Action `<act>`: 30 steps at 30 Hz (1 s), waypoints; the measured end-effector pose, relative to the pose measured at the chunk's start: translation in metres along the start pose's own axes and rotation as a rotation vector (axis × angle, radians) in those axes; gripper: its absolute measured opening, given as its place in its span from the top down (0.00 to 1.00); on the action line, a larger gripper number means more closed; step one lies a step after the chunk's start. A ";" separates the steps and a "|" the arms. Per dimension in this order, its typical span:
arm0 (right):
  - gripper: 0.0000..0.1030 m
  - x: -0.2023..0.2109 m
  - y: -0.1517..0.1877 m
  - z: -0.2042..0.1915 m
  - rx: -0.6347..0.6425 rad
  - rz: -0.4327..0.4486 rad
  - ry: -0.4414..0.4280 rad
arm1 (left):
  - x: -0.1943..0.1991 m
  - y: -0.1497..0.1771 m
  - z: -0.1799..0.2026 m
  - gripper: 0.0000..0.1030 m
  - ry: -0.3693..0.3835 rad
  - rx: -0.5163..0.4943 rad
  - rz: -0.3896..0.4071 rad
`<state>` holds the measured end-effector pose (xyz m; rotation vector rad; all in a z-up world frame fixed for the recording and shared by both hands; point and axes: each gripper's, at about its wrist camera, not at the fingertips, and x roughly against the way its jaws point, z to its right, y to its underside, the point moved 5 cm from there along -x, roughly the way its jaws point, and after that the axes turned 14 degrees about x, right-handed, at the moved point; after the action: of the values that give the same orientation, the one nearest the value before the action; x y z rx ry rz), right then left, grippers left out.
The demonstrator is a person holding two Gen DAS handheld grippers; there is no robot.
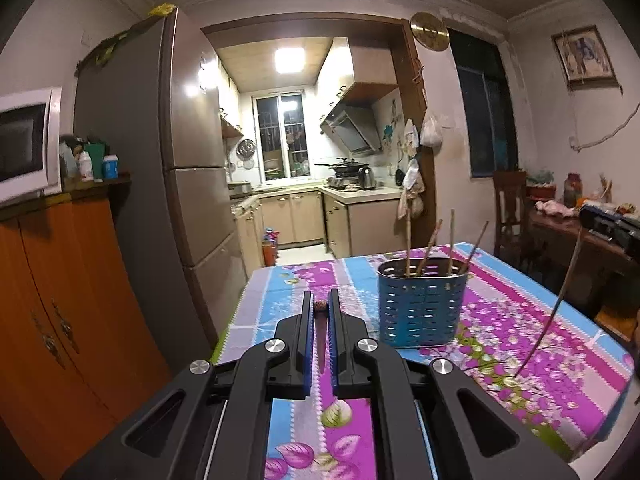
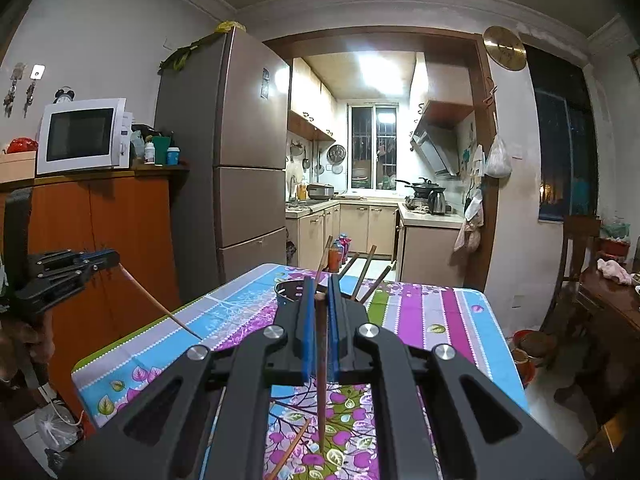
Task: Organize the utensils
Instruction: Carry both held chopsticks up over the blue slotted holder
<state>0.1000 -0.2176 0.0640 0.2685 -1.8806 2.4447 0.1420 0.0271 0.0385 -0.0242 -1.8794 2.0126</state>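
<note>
My left gripper (image 1: 321,304) is shut on a dark wooden chopstick (image 1: 321,344), held above the near left part of the floral tablecloth (image 1: 520,320). A perforated metal utensil holder (image 1: 422,304) with several chopsticks stands to its right. My right gripper (image 2: 320,294) is shut on another brown chopstick (image 2: 321,380), its tip pointing down at the cloth, just before the holder (image 2: 288,292). The left gripper (image 2: 100,258) with its chopstick (image 2: 160,304) also shows at the left of the right wrist view. The right gripper's chopstick (image 1: 556,304) slants at the right of the left wrist view.
One loose chopstick (image 2: 292,448) lies on the cloth below my right gripper. An orange cabinet (image 1: 60,300) with a microwave (image 2: 82,134) and a tall fridge (image 2: 240,152) stand left of the table. A dark side table (image 1: 580,232) and chair stand on the right.
</note>
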 end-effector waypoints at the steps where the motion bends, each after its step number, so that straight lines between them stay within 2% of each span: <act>1: 0.95 -0.001 -0.001 0.001 0.000 0.000 0.001 | -0.003 -0.002 0.002 0.93 -0.015 -0.012 0.006; 9: 0.95 -0.009 -0.007 0.005 0.003 -0.014 0.010 | -0.018 -0.007 0.007 0.93 -0.076 -0.037 0.016; 21: 0.95 -0.017 -0.010 0.005 0.007 -0.032 0.019 | -0.022 -0.008 0.007 0.93 -0.126 -0.065 0.023; 27: 0.95 -0.025 -0.020 0.009 0.011 -0.027 0.017 | -0.026 -0.014 0.012 0.93 -0.127 -0.077 0.028; 30: 0.95 -0.030 -0.036 0.015 0.003 -0.007 0.017 | -0.029 -0.029 0.018 0.93 -0.108 -0.073 0.038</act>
<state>0.1367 -0.2206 0.0975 0.2523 -1.8665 2.4376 0.1717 0.0025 0.0609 0.0300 -2.0334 2.0056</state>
